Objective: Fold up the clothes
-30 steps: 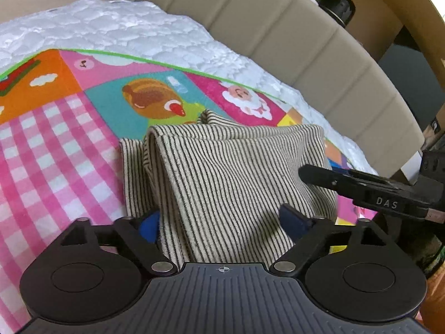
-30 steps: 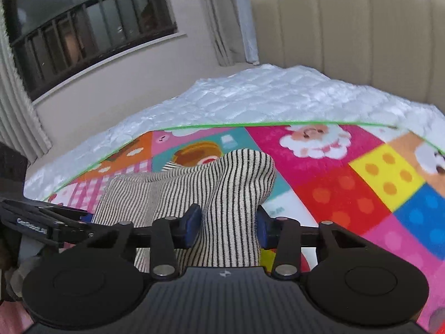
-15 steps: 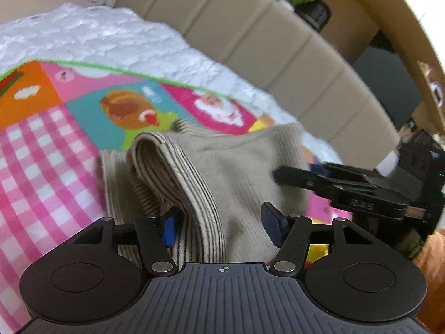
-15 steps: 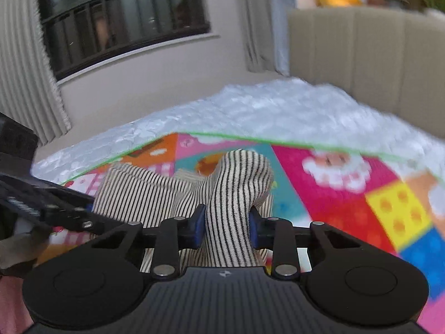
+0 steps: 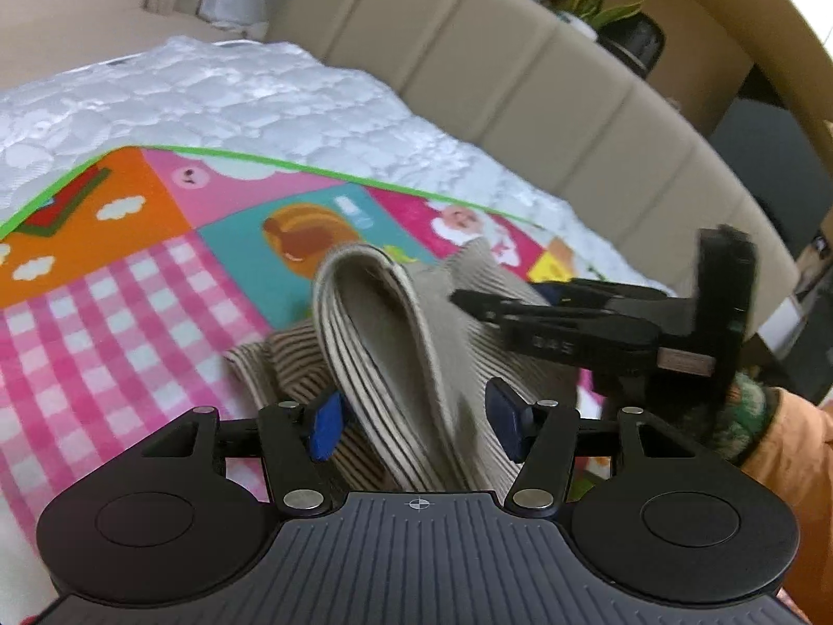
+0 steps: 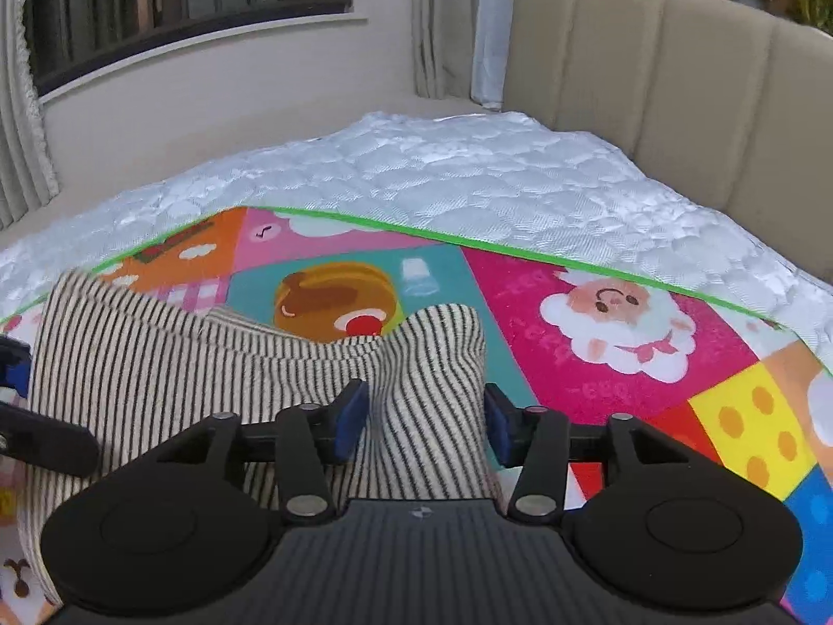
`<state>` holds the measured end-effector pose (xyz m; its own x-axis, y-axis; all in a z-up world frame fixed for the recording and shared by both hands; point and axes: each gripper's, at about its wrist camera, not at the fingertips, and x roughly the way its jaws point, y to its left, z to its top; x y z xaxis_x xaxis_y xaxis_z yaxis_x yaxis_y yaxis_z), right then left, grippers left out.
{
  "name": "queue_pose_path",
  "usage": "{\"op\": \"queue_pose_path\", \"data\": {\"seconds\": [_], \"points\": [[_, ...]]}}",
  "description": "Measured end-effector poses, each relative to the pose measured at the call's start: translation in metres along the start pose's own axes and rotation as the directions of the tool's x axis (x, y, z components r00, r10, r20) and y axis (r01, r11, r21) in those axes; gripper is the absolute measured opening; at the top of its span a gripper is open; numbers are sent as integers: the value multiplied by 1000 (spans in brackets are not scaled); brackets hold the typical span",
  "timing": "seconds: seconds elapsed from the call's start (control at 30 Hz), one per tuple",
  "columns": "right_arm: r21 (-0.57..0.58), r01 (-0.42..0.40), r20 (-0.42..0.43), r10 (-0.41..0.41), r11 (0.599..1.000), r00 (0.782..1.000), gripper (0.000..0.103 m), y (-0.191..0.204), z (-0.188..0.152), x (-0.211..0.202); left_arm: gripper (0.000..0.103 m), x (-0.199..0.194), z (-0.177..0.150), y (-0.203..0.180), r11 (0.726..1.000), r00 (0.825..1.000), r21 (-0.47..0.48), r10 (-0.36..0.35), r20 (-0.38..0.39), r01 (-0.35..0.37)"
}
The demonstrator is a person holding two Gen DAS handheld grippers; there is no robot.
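Observation:
A beige garment with thin black stripes (image 5: 375, 344) lies partly folded on a bright patchwork play mat (image 5: 130, 281). My left gripper (image 5: 414, 424) has its jaws around a raised fold of the garment, blue pads apart with cloth bunched between them. My right gripper (image 6: 424, 419) likewise has the garment's (image 6: 172, 359) other end between its pads. The right gripper also shows in the left wrist view (image 5: 598, 323), at the garment's right side. The left gripper's edge shows at the far left of the right wrist view (image 6: 31, 416).
The mat lies on a white quilted mattress (image 6: 468, 172) with a beige padded headboard (image 5: 520, 78) behind. A window and curtains (image 6: 156, 5) are on the far wall. Potted plants (image 5: 598, 5) stand behind the headboard.
Both grippers have lifted and carried the garment's near edge forward. The left jaws closed in from wide. The right jaws narrowed, then widened a little.

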<state>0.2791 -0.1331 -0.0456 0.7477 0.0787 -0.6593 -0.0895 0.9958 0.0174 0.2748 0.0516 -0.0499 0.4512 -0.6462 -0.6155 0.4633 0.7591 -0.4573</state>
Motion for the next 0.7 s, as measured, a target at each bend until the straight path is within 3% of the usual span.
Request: {"op": "queue_pose_path", "data": {"seconds": [0.17,0.27,0.37,0.47,0.5,0.57,0.63,0.7], "points": [[-8,23,7,-23,1000,1000,63,0,0,-9,61,-3,0,2,1000,1000,4,17,2,-17],[-6,34,22,-34,999,999,64,0,-1,-18,61,-9,2,3,1000,999,4,20,33,-20],[-8,48,62,-48,999,997,65,3,-7,-41,65,-21,7,6,1000,996,-11,9,89,-8],[-6,36,96,-35,999,995,69,11,-23,-72,69,-30,15,-2,995,979,57,72,189,-84],[8,21,87,-21,1000,996,72,11,-28,-77,77,-32,19,-7,990,972,97,80,222,-104],[43,-13,56,11,999,998,78,10,-38,-85,93,-30,26,-19,983,974,179,9,228,-51],[107,-26,24,24,994,999,78,5,-44,-86,96,-15,31,-31,966,982,253,-89,165,46],[189,-37,-5,39,981,999,78,-3,-50,-86,96,6,32,-42,939,990,340,-89,110,47]]}}
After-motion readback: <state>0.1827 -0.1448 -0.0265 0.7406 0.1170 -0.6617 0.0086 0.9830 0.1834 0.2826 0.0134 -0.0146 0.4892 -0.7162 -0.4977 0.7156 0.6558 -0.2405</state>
